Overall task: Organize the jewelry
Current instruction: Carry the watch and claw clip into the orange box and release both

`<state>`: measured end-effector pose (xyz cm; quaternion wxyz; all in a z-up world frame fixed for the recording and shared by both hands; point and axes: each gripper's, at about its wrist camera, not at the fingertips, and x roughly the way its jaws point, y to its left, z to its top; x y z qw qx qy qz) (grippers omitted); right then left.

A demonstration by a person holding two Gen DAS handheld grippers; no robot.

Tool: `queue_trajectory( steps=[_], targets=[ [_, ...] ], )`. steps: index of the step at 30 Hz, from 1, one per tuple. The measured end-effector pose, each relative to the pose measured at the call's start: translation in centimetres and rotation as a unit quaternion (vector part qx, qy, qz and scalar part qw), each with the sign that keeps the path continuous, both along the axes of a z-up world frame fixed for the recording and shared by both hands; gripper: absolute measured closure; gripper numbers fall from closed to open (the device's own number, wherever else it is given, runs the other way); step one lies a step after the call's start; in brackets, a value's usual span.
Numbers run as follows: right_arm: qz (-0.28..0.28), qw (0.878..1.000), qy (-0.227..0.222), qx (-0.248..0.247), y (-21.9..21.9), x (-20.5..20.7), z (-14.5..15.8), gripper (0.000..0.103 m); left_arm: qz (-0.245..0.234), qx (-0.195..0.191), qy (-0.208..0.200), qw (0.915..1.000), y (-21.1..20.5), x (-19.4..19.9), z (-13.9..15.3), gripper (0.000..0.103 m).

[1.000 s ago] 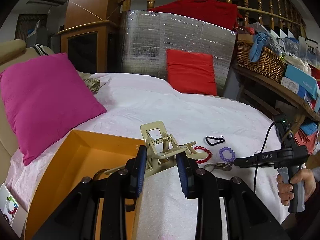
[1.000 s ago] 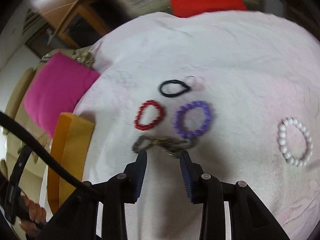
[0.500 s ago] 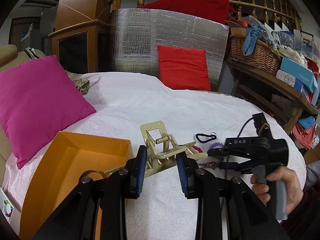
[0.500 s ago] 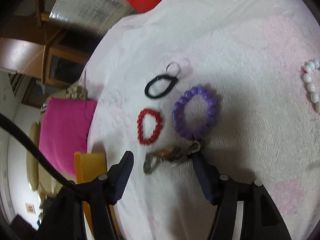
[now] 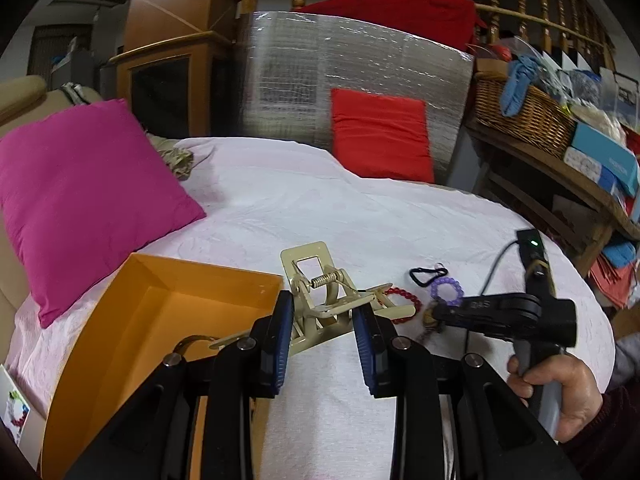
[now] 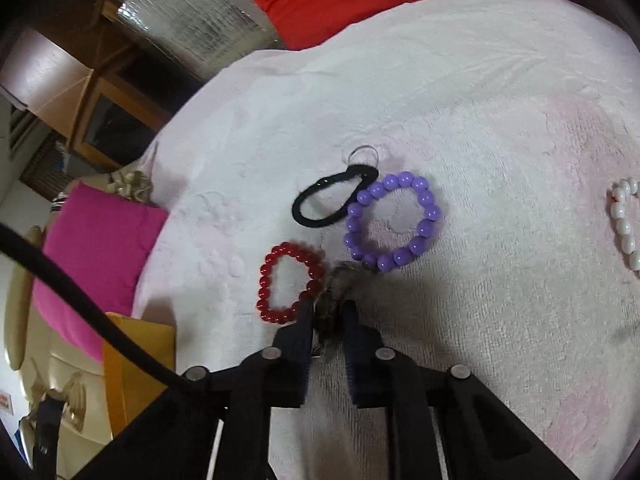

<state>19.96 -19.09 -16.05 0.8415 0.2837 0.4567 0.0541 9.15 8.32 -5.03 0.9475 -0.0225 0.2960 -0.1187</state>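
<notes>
Around keychain [image 6: 332, 300], right claw [image 6: 329, 312] newly closed

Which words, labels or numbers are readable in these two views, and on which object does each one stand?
"DAS": on the black body of the right gripper, seen from the left wrist view.
Blue boxes on the shelf: print too small and blurred to read.
Card at the lower left edge: a picture only, no legible text.
Right wrist view: no text.
</notes>
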Motion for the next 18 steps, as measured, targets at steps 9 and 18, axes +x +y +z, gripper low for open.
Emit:
queue_trajectory(
  steps=[9,18],
  targets=[
    [0.005,0.998,-0.050,0.042,-2.2,-2.1,2.2,0.088,0.047,-0.011,-0.020,0.9986,2.9,-0.6,0.7,0.072],
    [0.059,0.982,-0.152,0.094,1.4,-4.5,7.8,0.088,0.108,-0.021,-0.019,0.9937,7.1,-2.2,0.8,0.072]
  ],
)
